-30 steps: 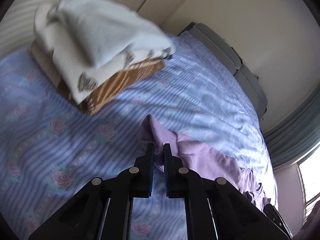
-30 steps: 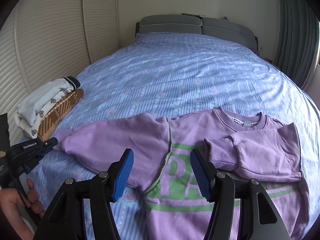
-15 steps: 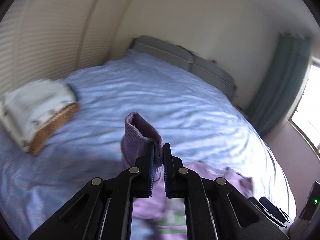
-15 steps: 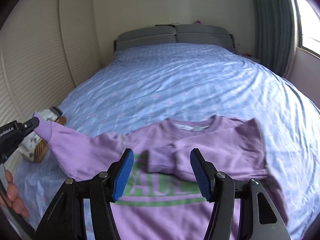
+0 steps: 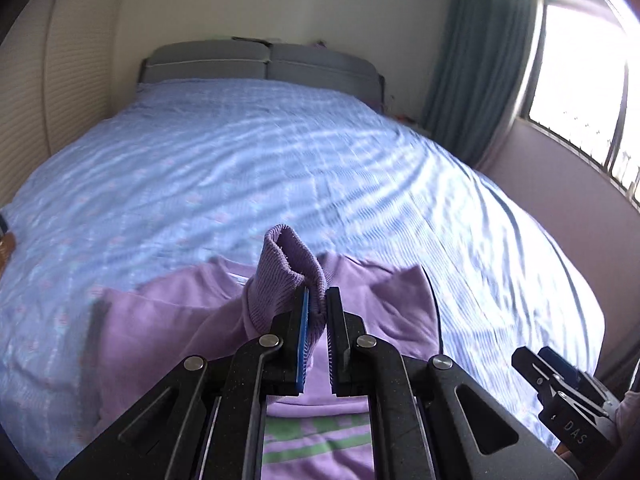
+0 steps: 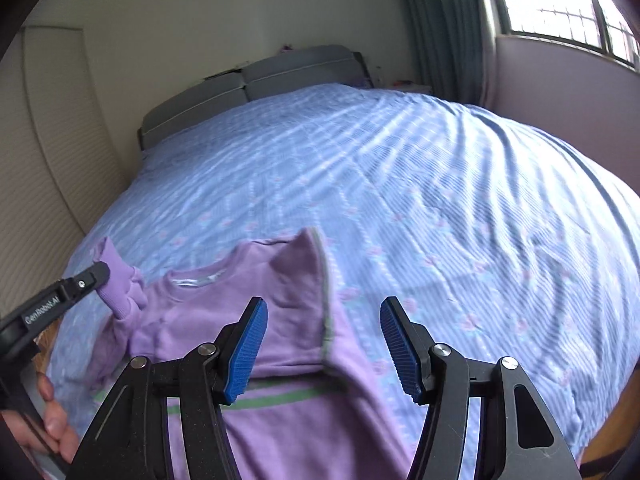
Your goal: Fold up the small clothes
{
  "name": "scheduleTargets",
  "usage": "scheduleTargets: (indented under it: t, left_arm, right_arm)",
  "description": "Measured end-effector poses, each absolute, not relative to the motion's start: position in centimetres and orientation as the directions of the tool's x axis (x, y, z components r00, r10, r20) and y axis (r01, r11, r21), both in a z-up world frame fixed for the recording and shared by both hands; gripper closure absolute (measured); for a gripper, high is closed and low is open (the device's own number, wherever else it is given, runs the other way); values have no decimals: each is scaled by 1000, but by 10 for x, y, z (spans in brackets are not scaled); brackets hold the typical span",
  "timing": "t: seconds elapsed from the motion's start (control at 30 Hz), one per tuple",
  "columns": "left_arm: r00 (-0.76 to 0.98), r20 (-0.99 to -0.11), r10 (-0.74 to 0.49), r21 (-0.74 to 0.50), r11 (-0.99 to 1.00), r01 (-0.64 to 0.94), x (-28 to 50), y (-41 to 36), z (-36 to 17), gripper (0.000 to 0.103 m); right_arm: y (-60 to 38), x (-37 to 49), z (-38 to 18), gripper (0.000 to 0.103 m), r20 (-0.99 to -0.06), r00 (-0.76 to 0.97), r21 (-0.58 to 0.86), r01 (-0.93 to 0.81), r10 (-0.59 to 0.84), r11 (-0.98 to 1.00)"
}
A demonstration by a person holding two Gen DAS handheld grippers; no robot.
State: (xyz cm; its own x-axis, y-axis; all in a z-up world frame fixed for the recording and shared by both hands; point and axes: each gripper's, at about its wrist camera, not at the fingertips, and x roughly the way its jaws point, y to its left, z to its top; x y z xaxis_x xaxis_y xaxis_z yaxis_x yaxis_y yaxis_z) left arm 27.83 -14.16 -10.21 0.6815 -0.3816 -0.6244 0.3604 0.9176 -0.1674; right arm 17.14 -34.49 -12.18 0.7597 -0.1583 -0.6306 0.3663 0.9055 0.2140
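- The sweatshirt (image 6: pixel 280 344) is lilac with green lettering and lies flat on the bed (image 6: pixel 400 184), at its near edge, neck towards the headboard (image 6: pixel 256 76).
- The left gripper (image 5: pixel 317 300) has its two fingers pressed together on the ribbed cuff (image 5: pixel 288 268) of one sleeve; the cuff stands up above the fingertips, lifted off the cloth below.
- In the right wrist view the same cuff (image 6: pixel 116 276) shows at the left, pinched by the left gripper (image 6: pixel 100 270), and the sleeve hangs from it down to the sweatshirt's body.
- The right gripper (image 6: pixel 324 340) has its blue pads (image 6: pixel 248 344) spread wide and grips nothing; it hovers over the sweatshirt's right shoulder part.
- The other sleeve (image 6: pixel 304 276) is folded in across the chest, its grey-green seam running along the outer edge.
- The bed wears a blue sheet with small pink flowers, creased in long ripples.
- A green curtain (image 5: pixel 480 52) hangs beside the window (image 5: pixel 580 80), to the right of the headboard.
- The person's left hand (image 6: pixel 48 420) shows at the lower left of the right wrist view, on the gripper's handle.
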Motion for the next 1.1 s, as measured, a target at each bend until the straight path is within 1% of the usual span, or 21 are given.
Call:
scheduleTargets:
  t: [0.07,0.27,0.43,0.53,0.6,0.63,0.67,0.7,0.73,0.77,0.9,1.1]
  left_arm:
    - [670,-641,-374,-132,914,383,278,-162,-111,93]
    - [636,-676,-373,-87,897,434,278,-205,-135,93]
    - [617,-696,-367,-63,888,456,278,-225,-151,93]
    - [594,-725,-348,-47,886,461,280,-227,-167,92]
    - [588,-734,-340,-40,886,462,279,-225,-173,88]
    - [589,-733,-339,-37,885,464,277,-224,-174,81]
    - [596,-729,-336,-30,886,463,273,-222,-172,70]
    - [610,-722,-327,-15,888,459,269,-219,-169,63]
    - [625,-713,-319,0,891,454,265,-215,-165,51]
    - [649,-697,-306,23,895,446,258,-207,-159,46]
    - [668,-689,-281,35,908,418,250,-174,-149,46]
    - [687,-706,-171,56,954,295,251,-95,-158,43]
  right_arm:
    - [-354,167,-129,43,-632,756,203,371,-168,906]
    - [-375,160,-153,43,-650,743,221,385,-159,896]
    - [-390,155,-169,43,-669,726,235,412,-161,880]
    - [-396,154,-175,43,-677,718,237,422,-163,875]
    - [-398,153,-177,43,-683,713,239,425,-160,873]
    - [-398,154,-178,43,-685,711,240,425,-157,873]
    - [-397,154,-179,43,-687,710,243,424,-154,873]
    - [-396,155,-179,43,-688,710,243,422,-151,873]
    - [-395,156,-178,43,-688,711,243,419,-149,875]
    - [-392,157,-176,43,-686,713,241,414,-148,878]
    - [-375,163,-163,43,-667,732,229,380,-140,896]
    - [-338,183,-148,43,-647,756,217,299,-92,929]
